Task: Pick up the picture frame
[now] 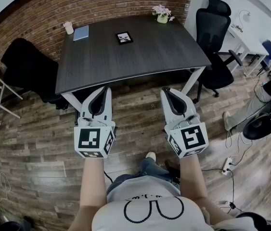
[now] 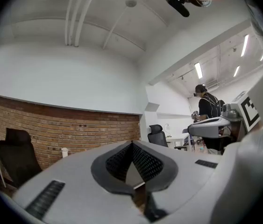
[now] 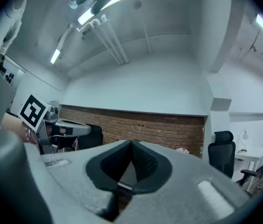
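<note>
Picture frame (image 1: 124, 37) lying flat toward far middle of dark desk (image 1: 174, 52), left gripper (image 1: 106, 89) and right gripper (image 1: 165, 91) held level short of desk's near edge, well apart from frame, both jaws closed, empty

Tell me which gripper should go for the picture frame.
Left, by a small margin. The picture frame lies far across the table, more nearly in line with the left gripper than the right gripper. Both are shut and empty, near the table's front edge.
</note>
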